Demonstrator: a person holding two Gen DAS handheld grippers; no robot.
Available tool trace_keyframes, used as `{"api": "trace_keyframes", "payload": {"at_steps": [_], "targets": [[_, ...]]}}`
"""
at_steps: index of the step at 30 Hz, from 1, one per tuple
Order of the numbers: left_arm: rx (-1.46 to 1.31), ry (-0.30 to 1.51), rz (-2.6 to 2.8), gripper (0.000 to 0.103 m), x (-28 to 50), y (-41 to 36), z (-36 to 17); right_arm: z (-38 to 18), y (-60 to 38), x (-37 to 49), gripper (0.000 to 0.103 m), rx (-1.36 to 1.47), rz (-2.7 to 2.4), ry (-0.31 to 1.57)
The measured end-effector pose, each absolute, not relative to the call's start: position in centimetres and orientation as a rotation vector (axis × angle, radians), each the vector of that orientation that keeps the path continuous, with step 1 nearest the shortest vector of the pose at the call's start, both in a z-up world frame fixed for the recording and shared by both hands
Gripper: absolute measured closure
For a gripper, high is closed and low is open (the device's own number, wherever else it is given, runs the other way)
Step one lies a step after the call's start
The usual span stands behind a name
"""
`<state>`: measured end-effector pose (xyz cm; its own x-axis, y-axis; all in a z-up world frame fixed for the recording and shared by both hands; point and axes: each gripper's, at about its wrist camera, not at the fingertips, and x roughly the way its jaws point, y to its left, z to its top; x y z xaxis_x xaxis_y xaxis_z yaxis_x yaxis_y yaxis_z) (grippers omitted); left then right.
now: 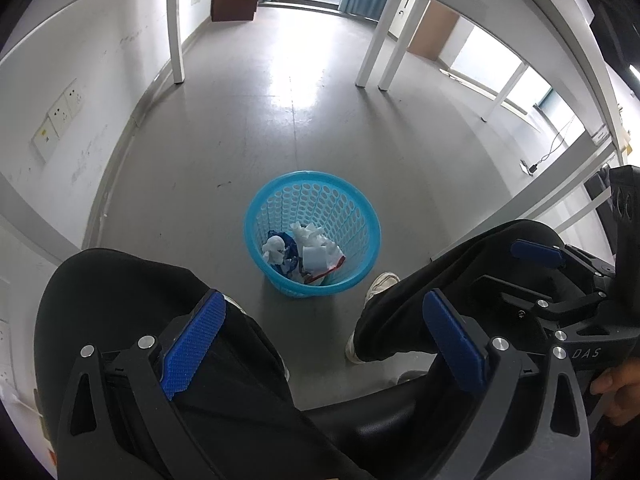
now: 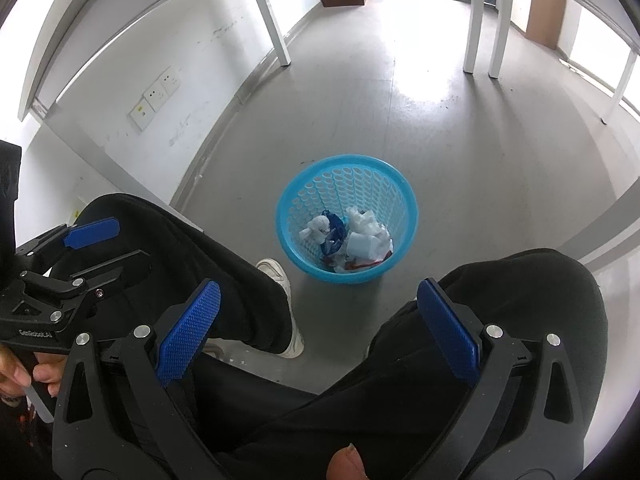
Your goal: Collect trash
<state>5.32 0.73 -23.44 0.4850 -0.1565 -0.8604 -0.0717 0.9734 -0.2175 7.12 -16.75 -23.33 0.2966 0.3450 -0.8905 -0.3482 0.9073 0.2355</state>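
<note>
Both tools hang low over the person's lap. The left tool (image 1: 324, 344) gapes wide with nothing between its blue pads, and the right tool (image 2: 318, 334) is spread just as wide and just as bare. Ahead on the grey floor (image 1: 248, 128) stands the blue perforated wastebasket (image 1: 360, 216), upright, with crumpled white tissues (image 1: 310, 240) and a blue wrapper (image 1: 289, 244) lying in its bottom. Black-trousered knees (image 1: 120, 280) flank it on both sides, and a white sneaker (image 1: 382, 284) sits just beside its base. White worktop legs (image 1: 176, 28) stand well beyond, and wall sockets (image 1: 60, 116) line the left wall.
</note>
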Motion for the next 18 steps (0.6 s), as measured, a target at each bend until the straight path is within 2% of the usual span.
{"api": "trace_keyframes", "payload": {"at_steps": [18], "targets": [[-0.229, 1.067, -0.049, 0.006, 5.35, 0.58, -23.53, -23.82, -17.44, 7.35, 0.009, 0.042, 0.466, 1.208]]}}
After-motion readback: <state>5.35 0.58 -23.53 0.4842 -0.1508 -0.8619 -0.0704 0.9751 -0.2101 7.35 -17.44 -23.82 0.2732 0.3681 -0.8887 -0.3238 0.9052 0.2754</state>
